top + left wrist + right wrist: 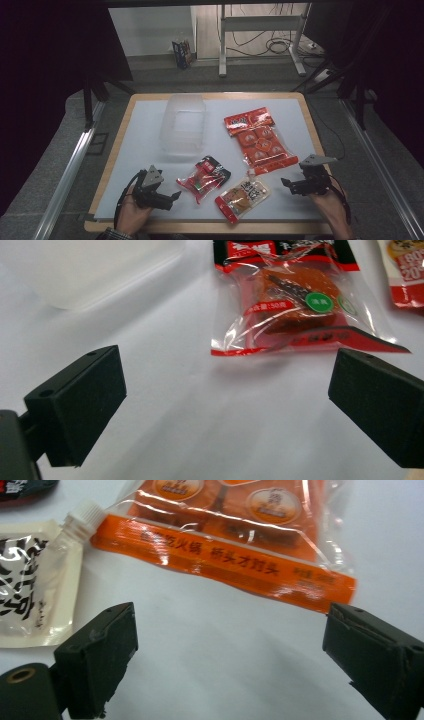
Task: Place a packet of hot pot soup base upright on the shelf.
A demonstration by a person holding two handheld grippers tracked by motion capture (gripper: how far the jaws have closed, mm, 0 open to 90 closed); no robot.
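White sheet covers the worktop point(150, 145), and I take the clear tub point(184, 124) at its far middle as my landmark. Near of the tub lies the small red pack point(203, 178) point(295, 305). Right of the tub lies the big orange pack point(257, 140) point(235, 535), and a spouted pouch point(243, 196) point(35, 595) lies near and right of the tub, beside the small pack. My left tongs point(172, 196) point(225, 405) sit near and left of the tub, released, jaws wide and nothing between them, the small pack just ahead. My right tongs point(286, 184) point(230, 665) sit near and far right of the tub, released too, facing the orange pack's near edge without touching.
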